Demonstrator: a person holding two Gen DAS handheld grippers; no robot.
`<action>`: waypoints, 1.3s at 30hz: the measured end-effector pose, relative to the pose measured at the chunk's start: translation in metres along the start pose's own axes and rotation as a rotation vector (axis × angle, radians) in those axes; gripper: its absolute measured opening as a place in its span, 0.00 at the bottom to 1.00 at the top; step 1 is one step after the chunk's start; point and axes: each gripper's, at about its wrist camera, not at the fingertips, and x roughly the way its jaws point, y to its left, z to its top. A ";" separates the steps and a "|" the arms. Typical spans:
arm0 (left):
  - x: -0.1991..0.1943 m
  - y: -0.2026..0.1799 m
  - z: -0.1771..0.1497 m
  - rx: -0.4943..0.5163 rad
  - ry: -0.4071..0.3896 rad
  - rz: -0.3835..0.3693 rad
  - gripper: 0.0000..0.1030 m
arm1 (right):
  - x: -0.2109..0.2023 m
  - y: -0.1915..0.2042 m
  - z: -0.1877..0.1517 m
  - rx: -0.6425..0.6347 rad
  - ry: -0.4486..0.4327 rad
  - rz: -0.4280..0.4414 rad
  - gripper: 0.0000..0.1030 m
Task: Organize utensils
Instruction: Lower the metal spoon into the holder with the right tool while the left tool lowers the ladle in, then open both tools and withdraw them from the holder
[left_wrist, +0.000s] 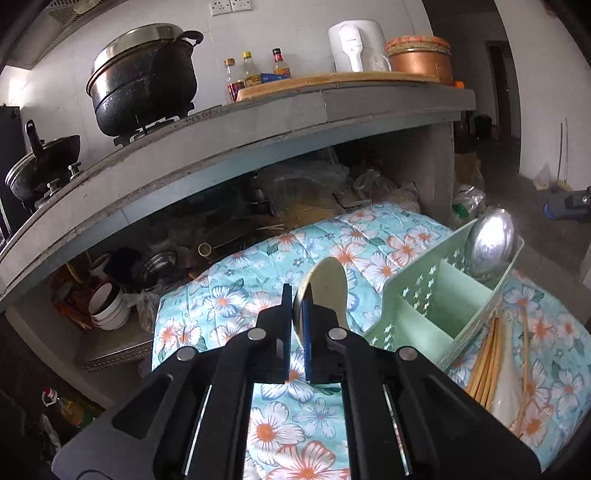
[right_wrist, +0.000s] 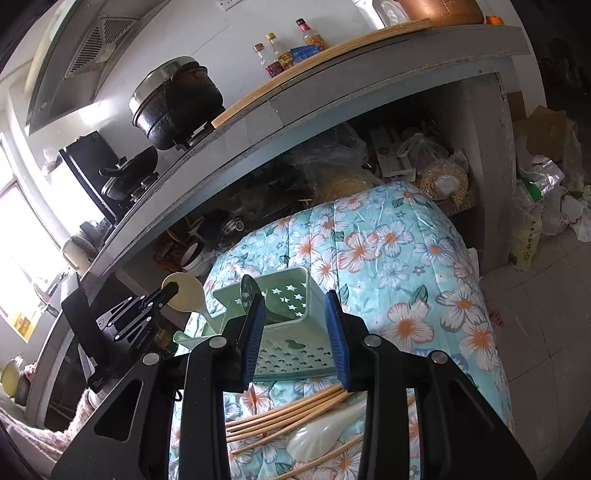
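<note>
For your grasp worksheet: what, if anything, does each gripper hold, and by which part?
The left gripper pinches the cream rice paddle by its flat blade. The right gripper is open and holds nothing.

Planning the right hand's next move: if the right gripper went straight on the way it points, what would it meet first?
Probably the green utensil holder, which sits between the right gripper's open jaws; depth is unclear.

floral quilt, green caddy, chopsticks, white spoon

No text can be read with certainty. The labels on the three glass sauce bottles and the small white print on the black left gripper are too blurred.
</note>
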 end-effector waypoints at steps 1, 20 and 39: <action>0.001 0.000 -0.002 -0.005 0.007 -0.003 0.04 | -0.001 -0.002 -0.002 0.003 0.004 -0.005 0.32; -0.072 0.031 -0.018 -0.226 -0.156 -0.162 0.66 | -0.013 -0.015 -0.049 0.031 0.024 -0.062 0.48; -0.072 -0.058 -0.076 -0.157 0.024 -0.425 0.66 | -0.030 0.004 -0.075 -0.164 -0.029 -0.329 0.87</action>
